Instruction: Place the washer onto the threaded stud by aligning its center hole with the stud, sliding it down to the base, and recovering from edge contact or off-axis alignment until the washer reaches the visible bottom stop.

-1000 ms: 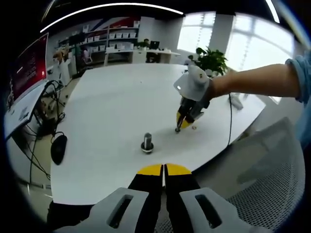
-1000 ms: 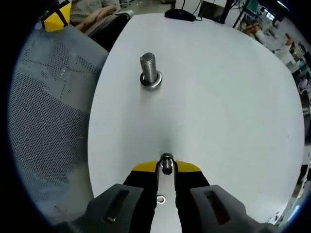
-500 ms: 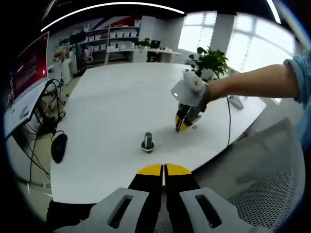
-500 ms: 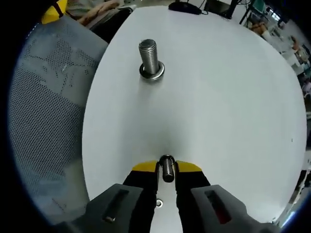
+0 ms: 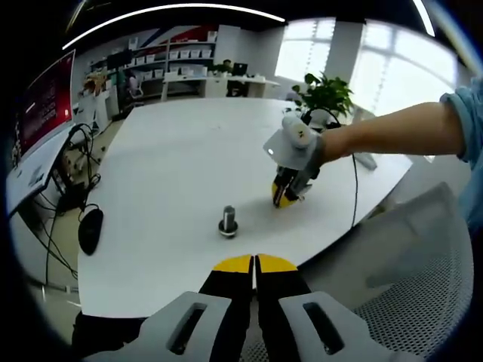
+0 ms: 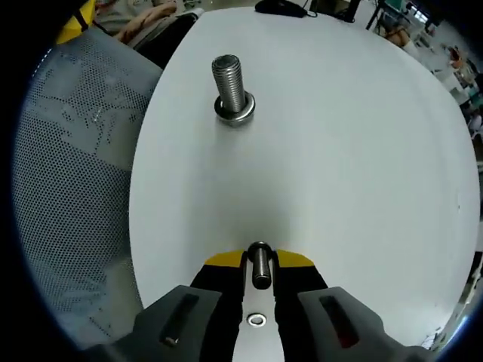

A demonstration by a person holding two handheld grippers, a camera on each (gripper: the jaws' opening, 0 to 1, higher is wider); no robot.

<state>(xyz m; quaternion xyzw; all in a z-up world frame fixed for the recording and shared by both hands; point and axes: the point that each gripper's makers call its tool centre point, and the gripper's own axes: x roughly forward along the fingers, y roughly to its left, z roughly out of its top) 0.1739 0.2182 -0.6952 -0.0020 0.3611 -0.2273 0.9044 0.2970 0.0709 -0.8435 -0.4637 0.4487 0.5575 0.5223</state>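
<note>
The right gripper (image 6: 259, 262) pinches a washer (image 6: 259, 265) edge-on between its yellow-tipped jaws, above a white table (image 6: 339, 151); a second washer (image 6: 256, 320) lies on the table under the jaws. Ahead, well apart, the threaded stud (image 6: 230, 87) stands upright on its wide base near the table edge, beside a mesh chair (image 6: 68, 173). The left gripper (image 5: 254, 262) hangs back off the table, jaws pressed together.

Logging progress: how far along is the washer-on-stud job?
Done: the right gripper has a metal piece, apparently the washer, clamped above the table. In hand: it is held short of the upright stud. Left: align the hole, slide it to the base. The left gripper is shut and empty.
</note>
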